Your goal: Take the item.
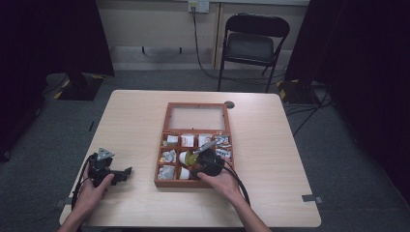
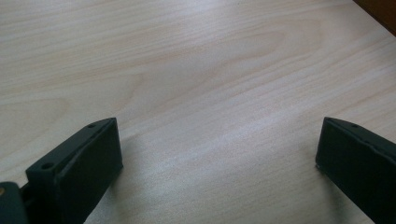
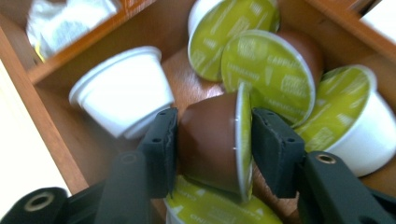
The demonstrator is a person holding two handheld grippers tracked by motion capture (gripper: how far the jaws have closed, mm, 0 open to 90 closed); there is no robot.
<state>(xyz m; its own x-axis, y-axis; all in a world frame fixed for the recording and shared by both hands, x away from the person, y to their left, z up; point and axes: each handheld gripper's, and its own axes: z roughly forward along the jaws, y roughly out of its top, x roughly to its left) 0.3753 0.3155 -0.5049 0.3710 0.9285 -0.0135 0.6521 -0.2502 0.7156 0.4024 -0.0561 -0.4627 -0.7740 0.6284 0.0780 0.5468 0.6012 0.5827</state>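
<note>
1. I am holding my right gripper (image 3: 214, 140) clenched on a brown coffee capsule (image 3: 212, 140). 1 pad is pressing its brown base and the other its green foil lid, so the capsule is lying on its side between my jaws.
2. In the high view my right gripper (image 1: 209, 162) is sitting over the lower middle compartments of the wooden box (image 1: 167, 113), with my right hand (image 1: 220, 181) behind it.
3. Just ahead of my jaws and to their left, a white capsule (image 3: 123, 95) is lying tilted, with its rim facing away from me.
4. Ahead and to the right of my jaws, 3 more green-lidded capsules (image 3: 268, 70) are leaning against one another. The nearest is just beside my right pad.
5. Directly under my jaws another green foil lid (image 3: 210, 210) is showing. I cannot tell whether the held capsule is touching it.
6. Beyond the divider at the far left of my jaws, crinkled sachets (image 3: 70, 21) are filling the next compartment.
7. I am keeping my left gripper (image 2: 217, 154) released, its jaws standing wide apart over the bare table (image 2: 196, 70) with nothing between them.
8. In the high view my left gripper (image 1: 126, 171) is lying low on the table, well apart from the box and to its left, with my left hand (image 1: 94, 186) wrapped around its body.
</note>
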